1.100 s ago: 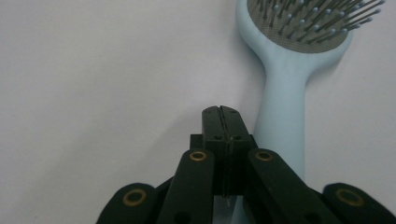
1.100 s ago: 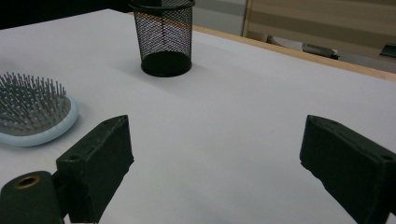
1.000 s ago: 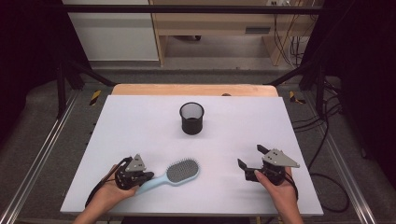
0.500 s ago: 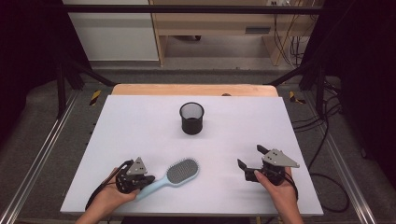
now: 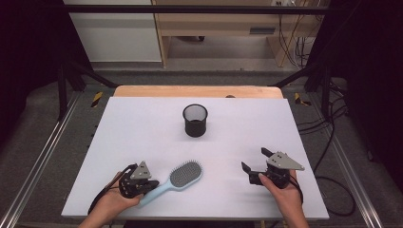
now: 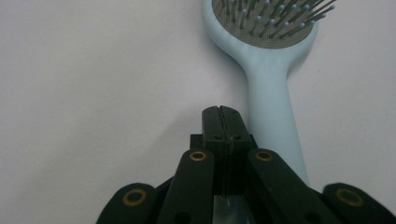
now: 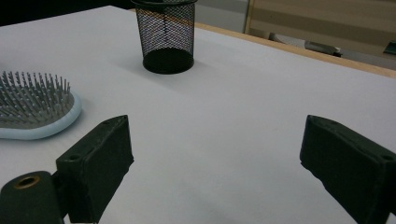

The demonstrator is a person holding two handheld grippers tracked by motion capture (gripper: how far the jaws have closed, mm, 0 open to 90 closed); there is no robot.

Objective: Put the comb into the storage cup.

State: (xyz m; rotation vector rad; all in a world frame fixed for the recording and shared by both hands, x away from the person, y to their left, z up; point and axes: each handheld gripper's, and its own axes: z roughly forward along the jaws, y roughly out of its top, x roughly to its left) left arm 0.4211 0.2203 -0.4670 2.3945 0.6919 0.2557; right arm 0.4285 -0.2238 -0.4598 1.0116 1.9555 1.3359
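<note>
At the near left of the pale lilac surface [image 5: 142, 128], your left hand [image 5: 110, 204] holds the left gripper [image 5: 142, 185], its grey three-cornered plate uppermost and its cable looping back beside your wrist. In the left gripper view [image 6: 223, 126] the two black jaws are pressed flat together with nothing between them; the tips rest just beside the brush handle, and whether they touch it cannot be told.

Just right of that gripper lies the pale blue plastic hairbrush with a grey bristle pad [image 5: 176, 178]. It lies flat, bristles up, the handle pointing toward the left gripper and the oval head angled away to the right. The left gripper view shows the handle [image 6: 273, 116] running up the right side of the closed jaws to the head at the top edge.

Farther back, near the middle of the surface, the black wire-mesh cylindrical cup [image 5: 195, 120] stands upright, well apart from the brush and from both grippers.

At the near right, your right hand [image 5: 280, 190] holds the right gripper [image 5: 254, 161], jaws spread wide and empty, pointing left toward the brush. In the right gripper view [image 7: 215, 154] bare surface lies between the jaws, the brush head [image 7: 32, 109] lies at left, and the mesh cup [image 7: 166, 35] stands beyond.
</note>
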